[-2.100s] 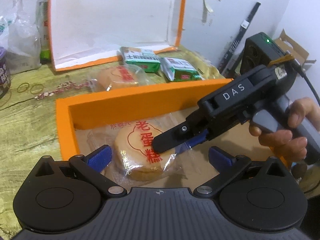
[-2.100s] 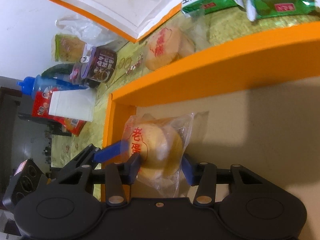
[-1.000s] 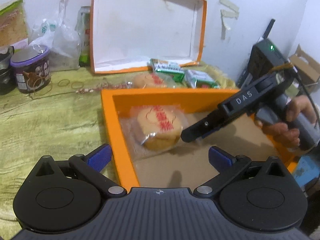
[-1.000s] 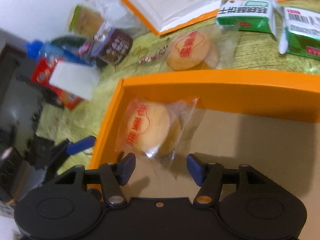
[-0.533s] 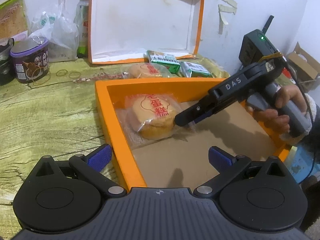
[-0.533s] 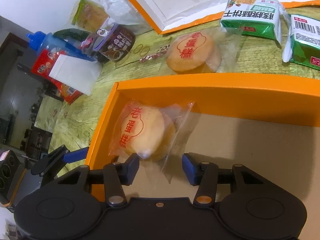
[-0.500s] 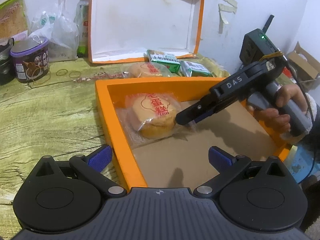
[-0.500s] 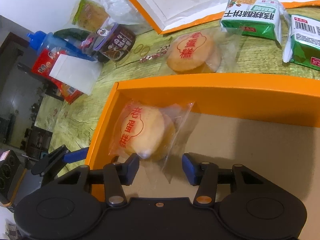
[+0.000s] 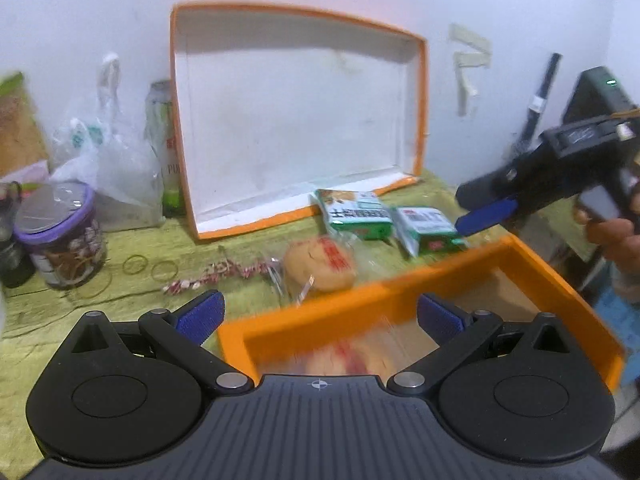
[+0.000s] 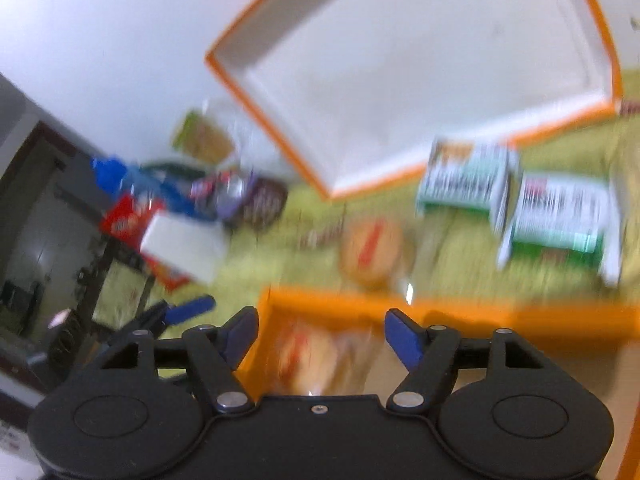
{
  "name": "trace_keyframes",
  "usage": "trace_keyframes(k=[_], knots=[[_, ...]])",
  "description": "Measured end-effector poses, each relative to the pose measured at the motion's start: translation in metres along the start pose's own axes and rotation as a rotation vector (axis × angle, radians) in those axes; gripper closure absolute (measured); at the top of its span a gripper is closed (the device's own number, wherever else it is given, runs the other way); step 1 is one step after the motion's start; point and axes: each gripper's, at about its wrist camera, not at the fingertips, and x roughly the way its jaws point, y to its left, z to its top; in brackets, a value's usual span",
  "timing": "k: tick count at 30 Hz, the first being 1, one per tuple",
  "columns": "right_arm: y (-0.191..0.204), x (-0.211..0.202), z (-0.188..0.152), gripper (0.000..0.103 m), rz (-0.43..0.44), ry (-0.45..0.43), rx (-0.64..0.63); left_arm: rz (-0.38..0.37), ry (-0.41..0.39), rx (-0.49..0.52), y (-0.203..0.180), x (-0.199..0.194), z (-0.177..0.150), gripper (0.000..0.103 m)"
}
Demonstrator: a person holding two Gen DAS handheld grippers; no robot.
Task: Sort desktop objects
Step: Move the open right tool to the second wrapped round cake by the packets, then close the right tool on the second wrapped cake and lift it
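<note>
My left gripper is open and empty, held above the near left corner of the orange box. One wrapped round cake lies blurred inside that corner. A second wrapped cake rests on the table behind the box, beside two green packets. My right gripper hangs in the air over the box's far right side, held by a hand. In its own view the right gripper is opening its jaws with nothing between them, and the boxed cake lies below.
The orange box lid leans against the white wall. At the left stand a purple-lidded jar, a plastic bag and a green bottle. Rubber bands and a bead string lie on the green cloth.
Both grippers have drawn back and risen from the box. The right gripper's jaws have spread wider and left the cake, which stays in the box's left corner.
</note>
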Motion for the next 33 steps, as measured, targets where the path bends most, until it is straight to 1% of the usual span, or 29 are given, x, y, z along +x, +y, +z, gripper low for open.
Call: trace_keyframes(k=[2, 5, 7, 10, 14, 20, 21, 23, 25, 26, 28, 29, 30, 31, 33], knots=[[-0.008, 0.009, 0.018, 0.031, -0.020, 0.002, 0.036, -0.029, 0.048, -0.054, 0.009, 0.024, 0.014, 0.000], [-0.024, 0.034, 0.039, 0.031, -0.066, 0.045, 0.108, -0.051, 0.116, -0.137, 0.022, 0.057, 0.032, 0.000], [-0.036, 0.050, 0.046, 0.031, -0.085, 0.075, 0.148, -0.067, 0.155, -0.178, 0.029, 0.075, 0.038, 0.000], [-0.051, 0.072, 0.054, 0.031, -0.108, 0.111, 0.199, -0.082, 0.190, -0.226, 0.038, 0.096, 0.041, 0.000], [-0.058, 0.087, 0.052, 0.033, -0.120, 0.126, 0.202, -0.119, 0.231, -0.295, 0.047, 0.119, 0.042, 0.001], [-0.064, 0.098, 0.048, 0.038, -0.101, 0.151, 0.218, -0.127, 0.263, -0.295, 0.046, 0.137, 0.042, 0.002], [-0.066, 0.100, 0.049, 0.038, -0.094, 0.156, 0.227, -0.129, 0.268, -0.294, 0.046, 0.139, 0.041, 0.003], [-0.070, 0.102, 0.048, 0.045, -0.081, 0.172, 0.254, -0.134, 0.277, -0.292, 0.045, 0.141, 0.041, 0.005], [-0.072, 0.105, 0.049, 0.046, -0.077, 0.180, 0.269, -0.141, 0.285, -0.287, 0.045, 0.143, 0.040, 0.007], [-0.073, 0.107, 0.050, 0.048, -0.077, 0.183, 0.271, -0.144, 0.289, -0.285, 0.045, 0.143, 0.040, 0.007], [-0.074, 0.110, 0.050, 0.051, -0.078, 0.189, 0.274, -0.148, 0.298, -0.285, 0.044, 0.145, 0.038, 0.013], [-0.074, 0.112, 0.049, 0.051, -0.077, 0.189, 0.276, -0.150, 0.303, -0.285, 0.044, 0.146, 0.037, 0.013], [-0.074, 0.113, 0.050, 0.051, -0.075, 0.190, 0.276, -0.149, 0.302, -0.288, 0.044, 0.146, 0.036, 0.013], [-0.075, 0.114, 0.049, 0.054, -0.077, 0.191, 0.279, -0.150, 0.297, -0.294, 0.045, 0.146, 0.036, 0.013], [-0.078, 0.114, 0.049, 0.055, -0.073, 0.194, 0.286, -0.156, 0.292, -0.314, 0.047, 0.145, 0.036, 0.013]])
